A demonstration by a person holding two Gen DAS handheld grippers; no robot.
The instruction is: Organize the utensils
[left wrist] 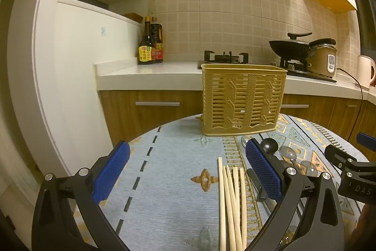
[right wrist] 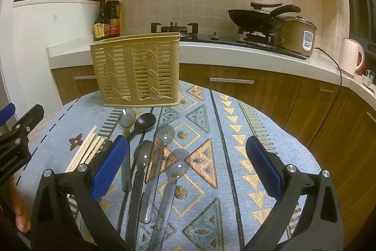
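A tan slatted utensil basket [left wrist: 243,99] stands upright at the far side of the patterned cloth; it also shows in the right wrist view [right wrist: 138,72]. Several wooden chopsticks [left wrist: 231,204] lie between my left gripper's [left wrist: 188,168] open fingers, near the right one. They also show in the right wrist view [right wrist: 85,149]. Several clear plastic spoons [right wrist: 162,157] and a black spoon [right wrist: 145,121] lie on the cloth, near the left finger of my open right gripper [right wrist: 185,164]. Both grippers are empty.
The round table carries a blue patterned cloth [right wrist: 235,133]. Behind it runs a kitchen counter [left wrist: 150,74] with sauce bottles [left wrist: 150,44], a gas stove with a black wok [right wrist: 256,18], a rice cooker [right wrist: 298,35] and a kettle [right wrist: 352,55].
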